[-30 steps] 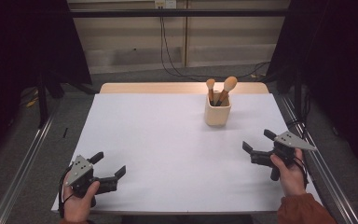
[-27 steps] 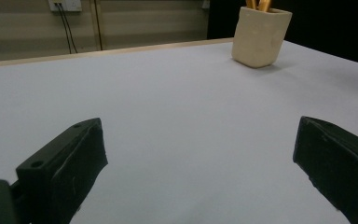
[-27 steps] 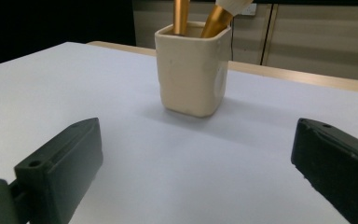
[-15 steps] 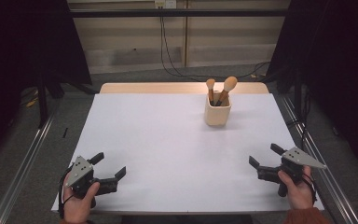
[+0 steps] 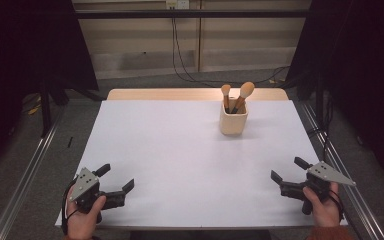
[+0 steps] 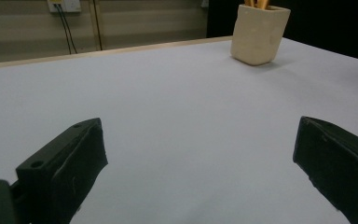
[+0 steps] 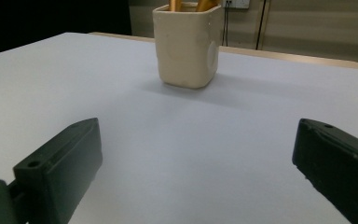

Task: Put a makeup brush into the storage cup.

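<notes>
A cream square cup (image 5: 233, 119) stands upright at the back right of the white table (image 5: 180, 150), with two wooden-handled brushes (image 5: 241, 97) sticking out of it. The cup (image 6: 259, 32) is far ahead and to the right in the left gripper view, and the cup (image 7: 187, 44) is straight ahead in the right gripper view. My left gripper (image 5: 116, 178) rests near the front left corner, open and empty. Near the front right corner is my right gripper (image 5: 289, 170), also open and empty. Both are well short of the cup.
The wooden table edge (image 5: 180, 94) shows beyond the white sheet. Metal rails (image 5: 25, 180) run along both sides on the floor. Cables (image 5: 180, 60) hang down the back wall. Dark curtains flank the space.
My right gripper has drawn back toward the front right corner, away from the cup. The left gripper has stayed put.
</notes>
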Tool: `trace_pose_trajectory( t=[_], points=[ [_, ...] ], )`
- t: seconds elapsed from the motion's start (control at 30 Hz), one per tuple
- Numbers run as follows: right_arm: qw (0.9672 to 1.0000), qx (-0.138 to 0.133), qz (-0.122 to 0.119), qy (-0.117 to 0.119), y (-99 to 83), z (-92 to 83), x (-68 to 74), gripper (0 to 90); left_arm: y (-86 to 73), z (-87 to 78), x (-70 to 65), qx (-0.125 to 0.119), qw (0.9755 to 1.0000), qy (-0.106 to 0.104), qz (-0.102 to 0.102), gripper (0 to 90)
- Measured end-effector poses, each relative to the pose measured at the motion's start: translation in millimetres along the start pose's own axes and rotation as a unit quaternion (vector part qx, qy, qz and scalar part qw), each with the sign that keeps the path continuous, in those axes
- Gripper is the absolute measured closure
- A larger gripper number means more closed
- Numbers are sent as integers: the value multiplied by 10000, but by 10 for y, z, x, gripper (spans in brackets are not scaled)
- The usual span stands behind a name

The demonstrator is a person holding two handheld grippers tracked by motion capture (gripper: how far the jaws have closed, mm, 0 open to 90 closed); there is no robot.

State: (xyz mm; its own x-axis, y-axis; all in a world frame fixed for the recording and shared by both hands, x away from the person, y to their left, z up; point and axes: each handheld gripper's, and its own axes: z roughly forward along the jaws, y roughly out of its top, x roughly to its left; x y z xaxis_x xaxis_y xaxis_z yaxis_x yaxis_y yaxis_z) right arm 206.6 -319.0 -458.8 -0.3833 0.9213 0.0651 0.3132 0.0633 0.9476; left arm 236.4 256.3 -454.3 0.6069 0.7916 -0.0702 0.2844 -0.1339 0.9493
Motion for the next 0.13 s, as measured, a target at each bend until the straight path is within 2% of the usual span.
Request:
trace_pose_trajectory(
  t=[0.1,0.13],
  points=[
    [10000,20,-29,4,-7,6,-7,11,2,11,2,5,10000,-31,14,23],
    [10000,27,-26,-21,-6,7,-9,16,2,13,-1,16,10000,19,21,23]
  ],
)
